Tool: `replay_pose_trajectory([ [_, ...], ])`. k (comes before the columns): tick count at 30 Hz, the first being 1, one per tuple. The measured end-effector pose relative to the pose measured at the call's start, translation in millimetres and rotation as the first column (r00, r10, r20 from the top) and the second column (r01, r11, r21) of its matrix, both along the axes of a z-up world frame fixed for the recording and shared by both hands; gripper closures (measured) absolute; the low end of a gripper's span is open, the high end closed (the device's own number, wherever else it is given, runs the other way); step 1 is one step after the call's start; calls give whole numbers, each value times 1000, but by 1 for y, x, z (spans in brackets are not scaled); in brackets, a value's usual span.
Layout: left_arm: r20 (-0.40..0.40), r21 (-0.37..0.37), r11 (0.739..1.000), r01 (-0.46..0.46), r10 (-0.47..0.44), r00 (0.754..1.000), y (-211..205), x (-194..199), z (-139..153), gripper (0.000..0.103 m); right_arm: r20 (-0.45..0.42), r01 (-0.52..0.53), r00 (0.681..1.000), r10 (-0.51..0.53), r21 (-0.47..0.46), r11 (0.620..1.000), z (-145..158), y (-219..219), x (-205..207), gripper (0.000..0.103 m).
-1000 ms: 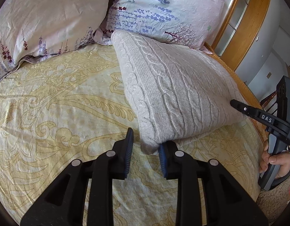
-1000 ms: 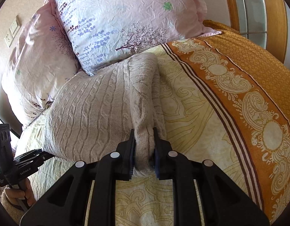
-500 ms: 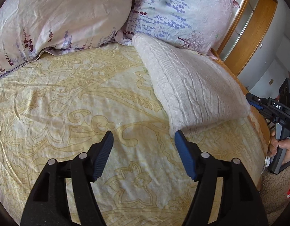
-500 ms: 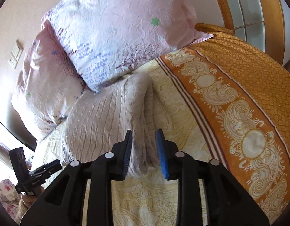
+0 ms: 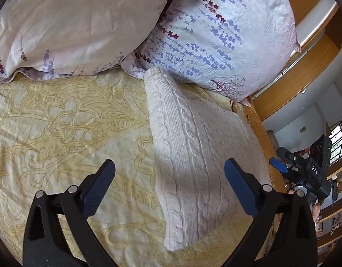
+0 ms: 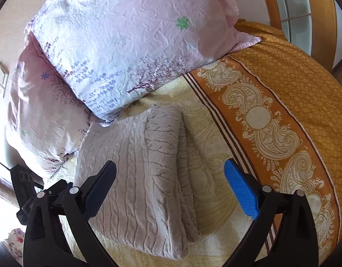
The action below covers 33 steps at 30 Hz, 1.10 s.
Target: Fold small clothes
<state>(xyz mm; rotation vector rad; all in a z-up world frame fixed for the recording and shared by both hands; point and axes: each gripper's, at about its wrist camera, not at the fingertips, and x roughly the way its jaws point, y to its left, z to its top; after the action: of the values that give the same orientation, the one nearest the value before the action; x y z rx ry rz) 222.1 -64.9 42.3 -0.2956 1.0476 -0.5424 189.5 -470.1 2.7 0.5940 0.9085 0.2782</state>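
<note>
A beige cable-knit sweater (image 5: 193, 155) lies folded into a long rectangle on the yellow patterned bedspread (image 5: 59, 133); it also shows in the right wrist view (image 6: 144, 173), one side folded over the top. My left gripper (image 5: 169, 187) is wide open above the sweater's near left edge, holding nothing. My right gripper (image 6: 169, 189) is wide open above the sweater's near right edge, holding nothing. The right gripper also shows at the left wrist view's right edge (image 5: 304, 173).
Two floral pillows (image 5: 215, 33) (image 5: 71, 22) lean at the head of the bed, touching the sweater's far end. An orange patterned border (image 6: 282, 111) runs along the bed's right side. A wooden cabinet (image 5: 304, 55) stands beyond.
Both grippers let go of the sweater's near corners, opened wide and lifted back. The sweater now lies flat on the bed.
</note>
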Motion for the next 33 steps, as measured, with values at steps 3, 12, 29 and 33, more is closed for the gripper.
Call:
replay_pose_trajectory([
  [3,-13,131,991,-27,29,999,-16,5,-5,2,-33,-61,997,65,105,993,-14,2,8,4],
  [12,-6,140,988,59,-59,998,-51,14,-11,2,-74,-105,988,135,320,942,-48,-2,22,26],
  [29,59,246,964,100,-118,991,-100,17,-19,14,-60,-140,982,180,409,902,-63,-2,26,41],
  [33,60,241,966,96,-113,992,-102,18,-22,15,-46,-160,981,187,343,926,-60,7,24,41],
])
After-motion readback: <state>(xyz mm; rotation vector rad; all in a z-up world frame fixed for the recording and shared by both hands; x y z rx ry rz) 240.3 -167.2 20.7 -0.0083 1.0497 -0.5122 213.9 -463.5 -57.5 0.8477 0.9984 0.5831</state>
